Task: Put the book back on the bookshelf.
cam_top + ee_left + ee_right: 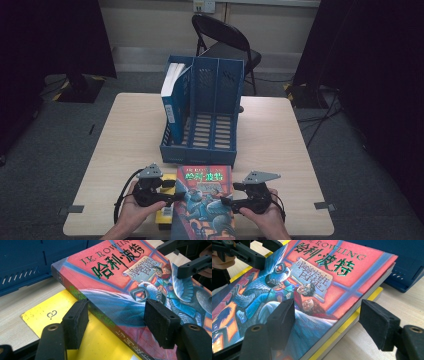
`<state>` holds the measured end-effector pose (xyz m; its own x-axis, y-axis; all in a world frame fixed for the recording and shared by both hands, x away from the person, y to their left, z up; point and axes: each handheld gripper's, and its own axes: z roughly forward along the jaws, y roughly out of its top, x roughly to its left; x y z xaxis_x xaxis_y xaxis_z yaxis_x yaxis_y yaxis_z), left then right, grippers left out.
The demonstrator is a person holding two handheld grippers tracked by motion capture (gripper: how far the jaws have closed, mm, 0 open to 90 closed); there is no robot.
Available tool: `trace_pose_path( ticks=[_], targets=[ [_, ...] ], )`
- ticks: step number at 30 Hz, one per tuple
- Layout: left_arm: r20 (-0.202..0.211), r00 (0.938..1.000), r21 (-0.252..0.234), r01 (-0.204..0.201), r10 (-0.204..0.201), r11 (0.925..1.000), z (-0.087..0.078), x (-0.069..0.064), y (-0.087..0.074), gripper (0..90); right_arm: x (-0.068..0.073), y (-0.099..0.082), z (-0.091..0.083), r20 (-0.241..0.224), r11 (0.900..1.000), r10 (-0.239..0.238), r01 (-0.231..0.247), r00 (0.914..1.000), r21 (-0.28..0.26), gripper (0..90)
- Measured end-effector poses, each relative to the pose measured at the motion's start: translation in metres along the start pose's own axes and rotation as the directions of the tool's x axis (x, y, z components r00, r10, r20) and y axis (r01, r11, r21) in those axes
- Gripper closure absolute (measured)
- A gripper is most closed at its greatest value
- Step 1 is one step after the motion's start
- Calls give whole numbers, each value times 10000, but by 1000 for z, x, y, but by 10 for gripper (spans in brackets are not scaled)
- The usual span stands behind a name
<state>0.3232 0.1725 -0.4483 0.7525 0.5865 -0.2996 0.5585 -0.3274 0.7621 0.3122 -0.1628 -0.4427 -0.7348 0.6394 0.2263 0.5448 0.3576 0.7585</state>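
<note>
On the wooden table (125, 130), the left gripper (176, 191) sits at about seven o'clock in the high view, held in the person's left hand (134, 212). Its jaws stand fairly wide and straddle the spine edge of the red Harry Potter book (206, 200): in the left gripper view one pad (75, 323) hangs over the yellow book (50, 317) underneath, the other pad (161, 326) over the red cover (110, 282), with no clear squeeze on either.

The red book lies flat at six o'clock, close to the near table edge, resting on the yellow book (166, 200), which sticks out at its nine o'clock side. Just beyond, at twelve o'clock from the book, stands a blue three-slot file rack (202, 112) with a blue-and-white book (172, 97) upright in its leftmost slot.

At five o'clock the right gripper (227, 194), in the right hand (267, 215), meets the book's opposite edge. Its jaws are also wide: in the right gripper view one pad (282, 322) is over the cover (337, 282), the other (379, 323) off past the page edge, above the table, not pressing.

A black folding chair (225, 40) stands behind the table.
</note>
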Motion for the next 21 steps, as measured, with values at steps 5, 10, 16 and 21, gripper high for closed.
trace_pose_path(
  ticks=[5,10,16,21],
  targets=[
    [72,10000,-34,-57,57,10000,0,0,-1,363,0,2,6,-75,9999,149,-149,9999,58,231],
    [182,9997,-4,-150,150,9999,-1,2,-1,362,-5,3,11,-287,9989,470,-467,9985,97,179],
    [216,9996,9,-169,169,9999,-1,2,-1,361,-2,5,11,-106,9993,312,-310,9995,185,196],
    [224,9996,32,-188,187,9998,-1,2,-1,361,-1,3,6,147,9992,351,-348,9993,-195,316]
  ],
)
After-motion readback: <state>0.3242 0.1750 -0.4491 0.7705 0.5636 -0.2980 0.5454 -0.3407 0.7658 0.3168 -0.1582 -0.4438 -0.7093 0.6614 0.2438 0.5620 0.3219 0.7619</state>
